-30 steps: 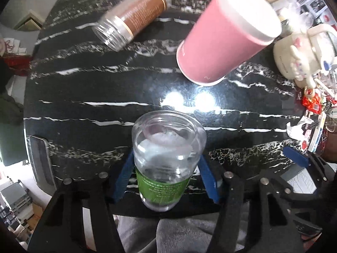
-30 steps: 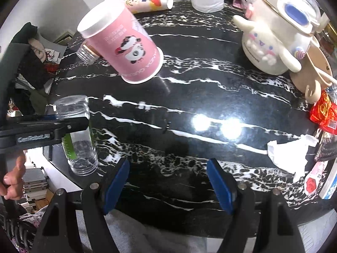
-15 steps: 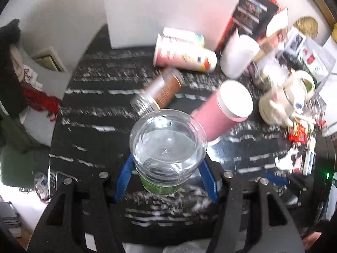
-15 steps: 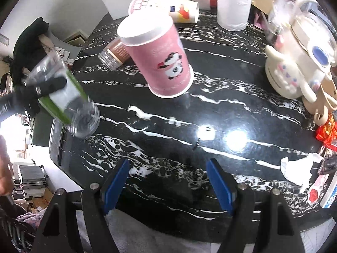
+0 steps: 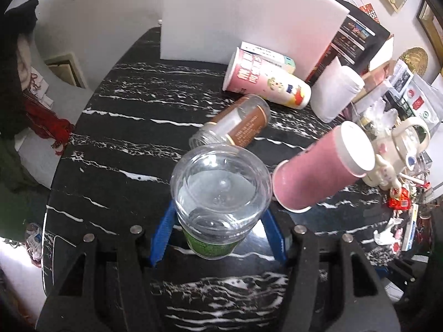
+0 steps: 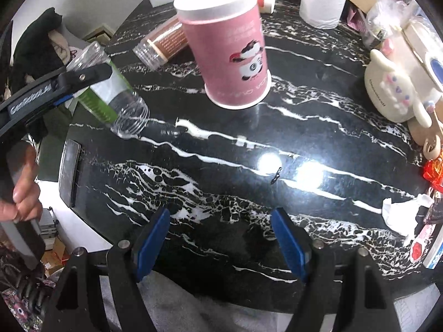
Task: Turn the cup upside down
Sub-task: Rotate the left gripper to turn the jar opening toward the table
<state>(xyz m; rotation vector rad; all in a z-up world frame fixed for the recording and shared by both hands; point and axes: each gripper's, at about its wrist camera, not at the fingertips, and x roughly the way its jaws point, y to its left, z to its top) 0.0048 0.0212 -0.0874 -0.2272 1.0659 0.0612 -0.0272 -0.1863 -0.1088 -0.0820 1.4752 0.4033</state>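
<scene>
Clear plastic, with a green label band, was the cup (image 5: 220, 199) that my left gripper (image 5: 218, 235) was pinching at its middle, one blue pad on each side. In the right wrist view the cup (image 6: 110, 94) hung above the near-left edge of the black marble table (image 6: 249, 144), not touching it. Its long axis was tilted: the threaded mouth pointed down and toward the table centre, and the closed bottom pointed up and back, toward my left camera. I judged the flip as about half done; the coming move needed more turn of the left wrist until the mouth faced straight down, then a lowering to the bare stone under it.

My right gripper (image 6: 221, 238) was spread wide with nothing between its fingers, low over the near edge of the table, well apart from the cup.

The cup looked empty. The pink paper cup (image 6: 229, 44) stood upside down on its rim, so I could not see inside. A brown-labelled jar (image 5: 235, 124) lay on its side behind, and it seemed empty too.
</scene>
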